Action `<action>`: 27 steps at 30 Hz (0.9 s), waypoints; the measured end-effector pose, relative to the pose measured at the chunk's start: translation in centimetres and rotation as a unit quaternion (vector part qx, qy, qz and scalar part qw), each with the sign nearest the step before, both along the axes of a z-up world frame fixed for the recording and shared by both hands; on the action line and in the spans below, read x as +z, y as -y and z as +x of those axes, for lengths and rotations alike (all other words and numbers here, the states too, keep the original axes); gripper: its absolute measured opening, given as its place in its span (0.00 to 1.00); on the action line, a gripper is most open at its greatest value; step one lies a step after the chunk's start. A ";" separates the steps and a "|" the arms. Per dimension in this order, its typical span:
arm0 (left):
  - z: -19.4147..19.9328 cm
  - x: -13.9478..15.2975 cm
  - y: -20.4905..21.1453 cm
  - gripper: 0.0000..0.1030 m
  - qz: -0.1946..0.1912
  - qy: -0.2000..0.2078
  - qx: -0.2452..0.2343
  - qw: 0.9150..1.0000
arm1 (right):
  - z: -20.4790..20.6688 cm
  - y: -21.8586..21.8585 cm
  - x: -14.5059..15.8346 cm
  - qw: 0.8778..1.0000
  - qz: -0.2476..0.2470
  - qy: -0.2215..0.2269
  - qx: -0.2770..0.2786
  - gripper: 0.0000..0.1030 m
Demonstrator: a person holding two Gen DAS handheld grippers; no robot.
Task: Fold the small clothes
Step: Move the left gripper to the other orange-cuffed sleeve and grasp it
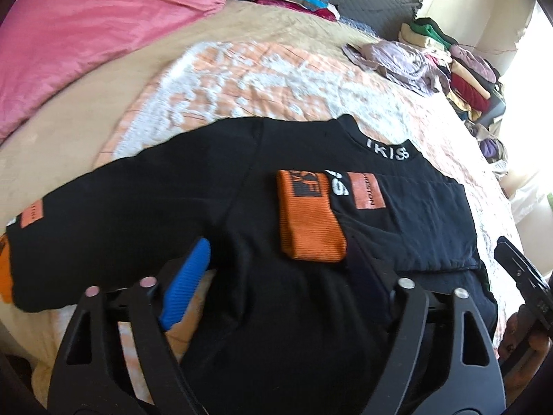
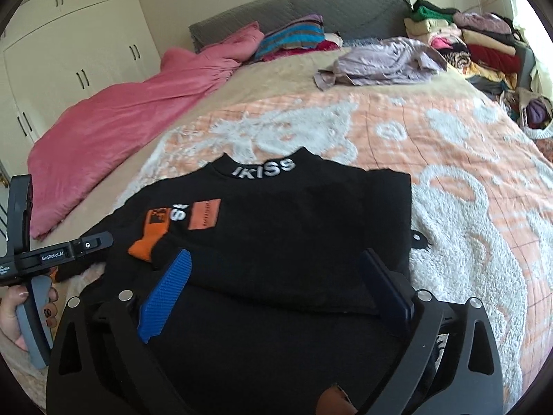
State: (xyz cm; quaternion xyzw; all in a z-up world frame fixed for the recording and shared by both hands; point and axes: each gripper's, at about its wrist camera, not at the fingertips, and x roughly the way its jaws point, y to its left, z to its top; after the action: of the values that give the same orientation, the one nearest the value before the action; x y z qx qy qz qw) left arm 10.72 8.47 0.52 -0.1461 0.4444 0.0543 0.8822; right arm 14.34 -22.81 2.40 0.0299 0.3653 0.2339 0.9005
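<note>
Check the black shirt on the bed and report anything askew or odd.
One sleeve is folded across the black shirt, its orange cuff partly covering the chest print; the other sleeve still lies spread out sideways. Otherwise nothing stands out.

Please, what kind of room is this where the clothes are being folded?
Most likely a home bedroom. The black shirt lies on a bed with a peach patterned blanket, a grey headboard stands behind, and a white wardrobe fills the wall beside it.
</note>
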 end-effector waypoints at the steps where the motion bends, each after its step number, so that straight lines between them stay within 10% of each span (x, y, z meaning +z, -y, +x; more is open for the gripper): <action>1: -0.4 0.2 -0.3 0.76 0.002 0.003 0.001 1.000 | -0.4 -0.3 0.3 1.000 0.001 0.007 0.001 0.94; 27: -6.2 1.7 -9.0 0.91 0.007 0.031 0.104 0.994 | -4.5 -10.4 3.9 0.995 -0.016 0.056 0.075 0.96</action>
State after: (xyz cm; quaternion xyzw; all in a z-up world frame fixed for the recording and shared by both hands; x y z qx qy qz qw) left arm 4.51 17.52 2.22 -0.1869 0.3989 0.1441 0.8861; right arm 9.81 -12.45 6.30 -0.0252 0.3191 0.2962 0.8999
